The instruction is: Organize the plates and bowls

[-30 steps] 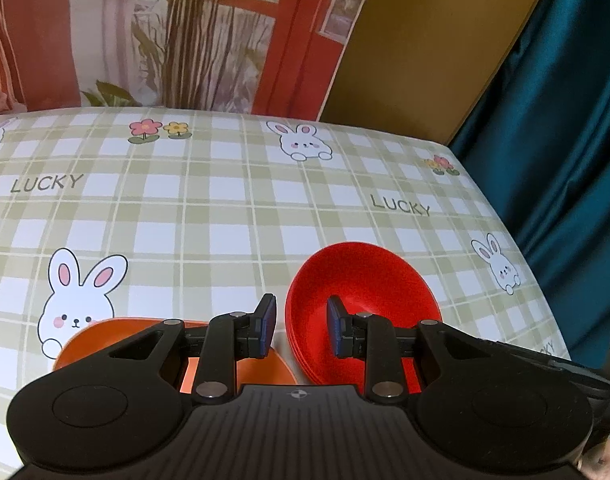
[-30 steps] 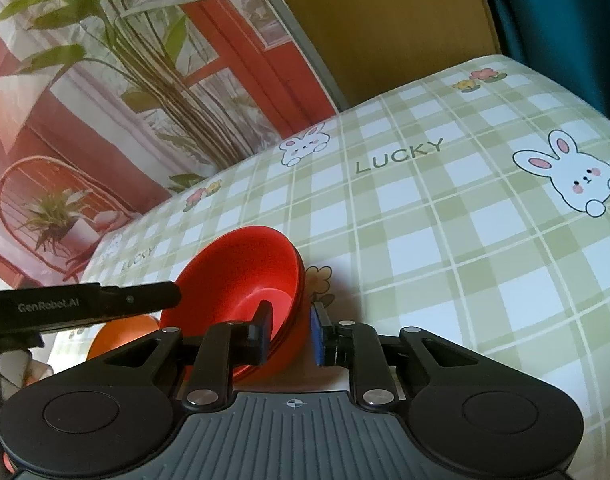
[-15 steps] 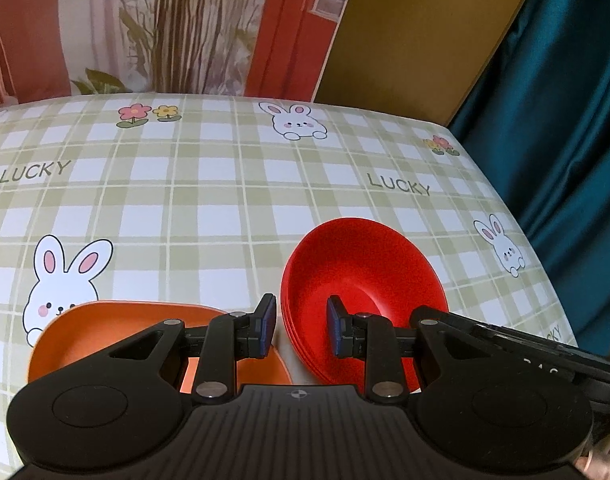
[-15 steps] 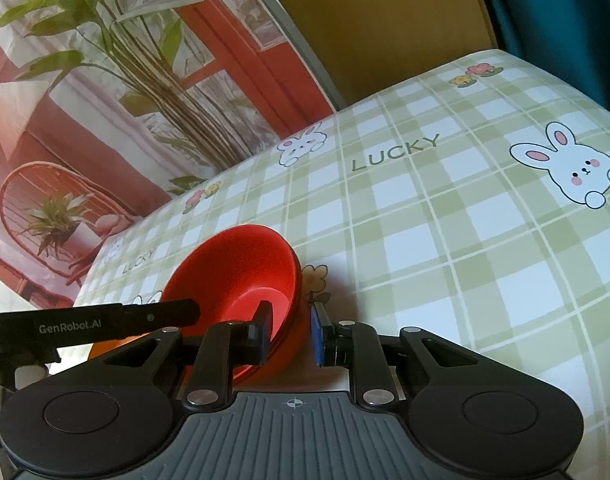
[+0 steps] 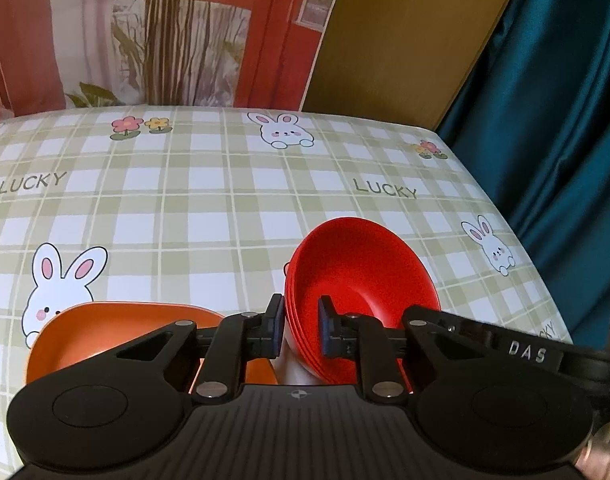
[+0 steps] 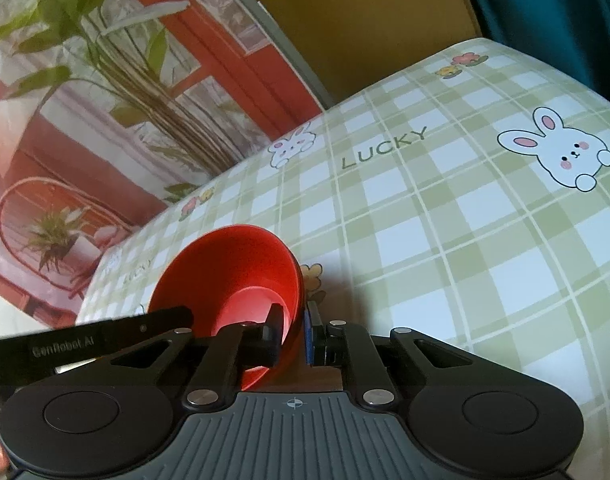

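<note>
A stack of red bowls stands tilted on the checked tablecloth. My left gripper straddles the stack's near left rim. Its jaws are closing, one pad inside and one outside, and both press on the rim. In the right wrist view the same red bowls show from the other side. There my right gripper is shut on the right rim, its black finger inside and its blue pad outside. An orange plate lies just left of the bowls, partly hidden under my left gripper.
The tablecloth with rabbits and "LUCKY" print stretches far ahead. The table's right edge drops off beside a teal curtain. A printed backdrop with plants hangs behind the far edge. The other gripper's black body crosses each view.
My left gripper's jaws have narrowed onto the bowls' rim. My right gripper's jaws have tightened on the opposite rim. More of the orange plate shows in the left wrist view.
</note>
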`<state>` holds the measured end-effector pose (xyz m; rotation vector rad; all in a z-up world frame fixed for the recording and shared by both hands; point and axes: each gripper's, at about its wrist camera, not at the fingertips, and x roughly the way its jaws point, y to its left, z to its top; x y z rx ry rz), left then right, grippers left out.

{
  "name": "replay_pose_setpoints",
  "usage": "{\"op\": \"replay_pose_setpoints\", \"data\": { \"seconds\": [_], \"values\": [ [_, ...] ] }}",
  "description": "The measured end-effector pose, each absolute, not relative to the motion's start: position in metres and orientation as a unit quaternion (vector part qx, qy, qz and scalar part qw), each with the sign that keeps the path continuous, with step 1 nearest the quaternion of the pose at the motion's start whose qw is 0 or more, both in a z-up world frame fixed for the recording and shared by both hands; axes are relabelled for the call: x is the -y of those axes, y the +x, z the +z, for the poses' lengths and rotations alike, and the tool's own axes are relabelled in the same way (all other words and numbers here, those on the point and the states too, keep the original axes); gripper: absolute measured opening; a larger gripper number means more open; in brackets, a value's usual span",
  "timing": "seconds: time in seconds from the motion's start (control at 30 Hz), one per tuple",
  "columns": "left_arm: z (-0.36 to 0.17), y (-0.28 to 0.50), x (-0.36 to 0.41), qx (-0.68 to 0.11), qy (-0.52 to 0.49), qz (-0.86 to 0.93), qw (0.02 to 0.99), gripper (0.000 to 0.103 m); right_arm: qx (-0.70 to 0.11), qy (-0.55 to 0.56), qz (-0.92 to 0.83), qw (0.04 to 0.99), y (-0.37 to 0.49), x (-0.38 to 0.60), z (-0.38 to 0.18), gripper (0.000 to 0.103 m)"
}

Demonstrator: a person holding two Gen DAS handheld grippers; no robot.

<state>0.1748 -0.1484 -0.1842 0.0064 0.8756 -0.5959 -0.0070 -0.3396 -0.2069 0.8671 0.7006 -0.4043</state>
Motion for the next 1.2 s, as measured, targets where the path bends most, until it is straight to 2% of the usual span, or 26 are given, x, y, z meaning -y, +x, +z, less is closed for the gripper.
{"op": "replay_pose_setpoints", "data": {
  "seconds": [0.23, 0.57, 0.83, 1.2],
  "values": [
    [-0.164, 0.173, 0.131, -0.399, -0.015, -0.281, 0.873, 0.019, -0.322, 0.388, -0.185, 0.844, 0.01, 0.332, -0.177, 0.011],
    [-0.13, 0.162, 0.068, -0.376, -0.049, -0.258, 0.889, 0.019, -0.327, 0.357, -0.137, 0.864, 0.059, 0.292, -0.142, 0.011],
    [-0.142, 0.153, 0.024, -0.388, -0.068, -0.234, 0.889, 0.019, -0.364, 0.336, -0.105, 0.862, 0.084, 0.251, -0.147, 0.011],
    [-0.163, 0.144, 0.005, -0.41, -0.08, -0.228, 0.88, 0.019, -0.4, 0.317, -0.103, 0.854, 0.087, 0.23, -0.155, 0.011]
  ]
}}
